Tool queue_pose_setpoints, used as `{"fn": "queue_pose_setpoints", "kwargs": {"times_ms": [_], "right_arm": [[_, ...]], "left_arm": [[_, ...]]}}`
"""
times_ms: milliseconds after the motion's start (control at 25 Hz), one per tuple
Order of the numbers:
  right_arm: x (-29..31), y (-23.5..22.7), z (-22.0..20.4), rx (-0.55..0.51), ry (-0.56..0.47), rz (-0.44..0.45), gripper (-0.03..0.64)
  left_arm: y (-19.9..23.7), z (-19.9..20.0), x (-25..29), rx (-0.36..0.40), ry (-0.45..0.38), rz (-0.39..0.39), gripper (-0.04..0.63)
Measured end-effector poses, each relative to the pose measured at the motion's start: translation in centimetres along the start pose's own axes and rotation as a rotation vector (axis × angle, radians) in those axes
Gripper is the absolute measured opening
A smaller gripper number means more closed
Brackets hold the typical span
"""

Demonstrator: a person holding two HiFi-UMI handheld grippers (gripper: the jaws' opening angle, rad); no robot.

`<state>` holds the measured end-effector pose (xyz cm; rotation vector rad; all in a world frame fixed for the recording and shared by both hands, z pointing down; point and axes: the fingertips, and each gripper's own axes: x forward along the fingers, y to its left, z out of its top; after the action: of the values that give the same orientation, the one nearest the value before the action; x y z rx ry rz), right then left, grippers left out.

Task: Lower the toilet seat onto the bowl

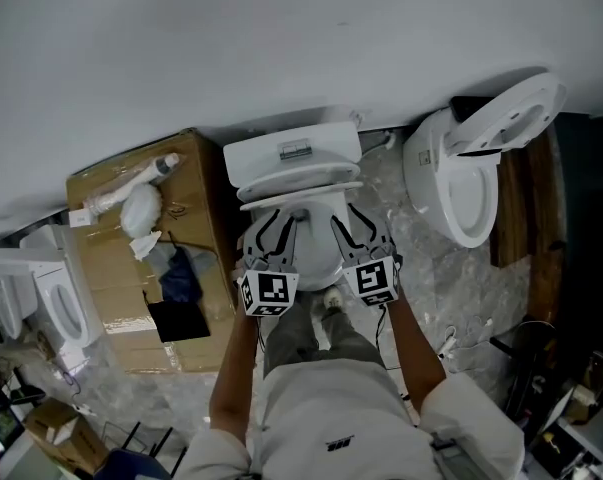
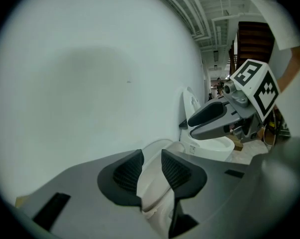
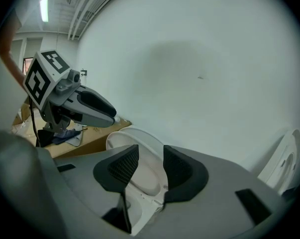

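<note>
A white toilet stands against the wall, its tank (image 1: pixel 293 156) at the back and its bowl (image 1: pixel 316 258) below me. The toilet seat (image 1: pixel 301 200) is tilted, partway down over the bowl. My left gripper (image 1: pixel 271 226) holds the seat's left rim, which shows white between its pads (image 2: pixel 152 171). My right gripper (image 1: pixel 359 223) holds the right rim; there the seat (image 3: pixel 145 176) passes between the dark ribbed pads (image 3: pixel 146 168). Each gripper shows in the other's view: the right gripper (image 2: pixel 214 121) and the left gripper (image 3: pixel 97 108).
A second toilet (image 1: pixel 461 168) with its lid raised stands to the right. A cardboard box (image 1: pixel 111 268) with a bottle, rags and a dark pad lies to the left, with more white fixtures (image 1: pixel 51 303) beyond it. The person's foot (image 1: pixel 331 300) is at the bowl's front.
</note>
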<state>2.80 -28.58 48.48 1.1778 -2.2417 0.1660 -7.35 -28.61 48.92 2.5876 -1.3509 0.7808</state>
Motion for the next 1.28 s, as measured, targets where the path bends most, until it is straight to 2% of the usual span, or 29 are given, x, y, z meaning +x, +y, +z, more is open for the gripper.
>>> {"fn": "queue_pose_setpoints", "kwargs": {"times_ms": [440, 680, 1000, 1120, 1280], "right_arm": [[4.1, -0.3, -1.4, -0.093, 0.041, 0.012, 0.157], [6.3, -1.0, -1.9, -0.155, 0.071, 0.046, 0.209], [8.4, -0.6, -3.0, -0.177, 0.101, 0.096, 0.216], [8.9, -0.7, -3.5, -0.182, 0.114, 0.096, 0.208], [8.9, -1.0, -3.7, -0.174, 0.109, 0.082, 0.158]], "left_arm": [[0.7, -1.9, 3.2, 0.041, 0.022, -0.033, 0.153], [0.9, -2.9, 4.8, 0.061, 0.052, -0.063, 0.159], [0.9, -4.0, 6.5, 0.094, 0.083, -0.076, 0.167], [0.8, -4.5, 7.1, 0.094, 0.096, -0.074, 0.175], [1.0, -4.9, 7.4, 0.078, 0.104, -0.054, 0.172]]}}
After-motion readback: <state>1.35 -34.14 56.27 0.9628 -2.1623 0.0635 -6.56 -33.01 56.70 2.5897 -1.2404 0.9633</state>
